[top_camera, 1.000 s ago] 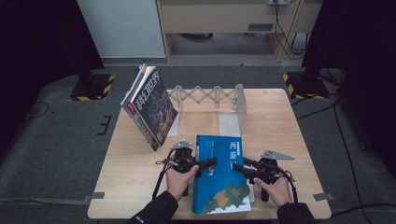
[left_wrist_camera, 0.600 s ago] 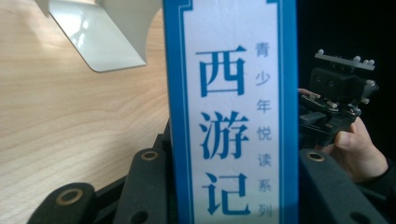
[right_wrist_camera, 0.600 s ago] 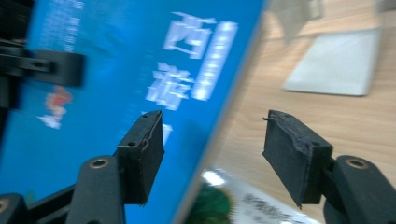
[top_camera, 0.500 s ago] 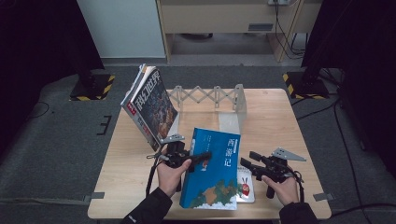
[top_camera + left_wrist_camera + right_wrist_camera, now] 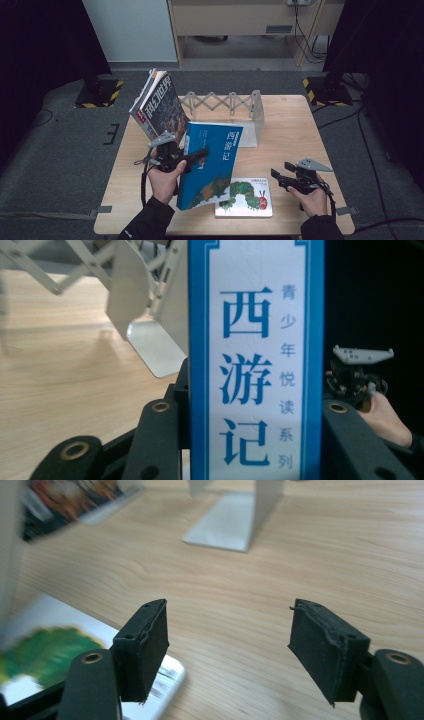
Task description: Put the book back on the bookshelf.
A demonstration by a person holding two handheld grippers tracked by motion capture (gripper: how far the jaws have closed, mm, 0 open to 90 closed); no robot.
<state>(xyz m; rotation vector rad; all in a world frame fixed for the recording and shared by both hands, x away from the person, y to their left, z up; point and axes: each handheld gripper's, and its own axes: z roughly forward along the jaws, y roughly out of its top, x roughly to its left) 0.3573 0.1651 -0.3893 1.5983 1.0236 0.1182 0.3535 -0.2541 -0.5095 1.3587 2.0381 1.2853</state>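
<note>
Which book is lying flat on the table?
The white caterpillar picture book lies flat on the table. The blue book is lifted up on edge in the left claw, and the magazines lean against the metal rack.

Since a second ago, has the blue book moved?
Yes. The blue book, clamped in the left gripper, has lifted off the table and tilted up toward the expanding rack, uncovering the caterpillar book.

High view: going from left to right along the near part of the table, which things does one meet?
left gripper → blue book held in it → caterpillar picture book lying flat → right gripper, open and empty.
</note>
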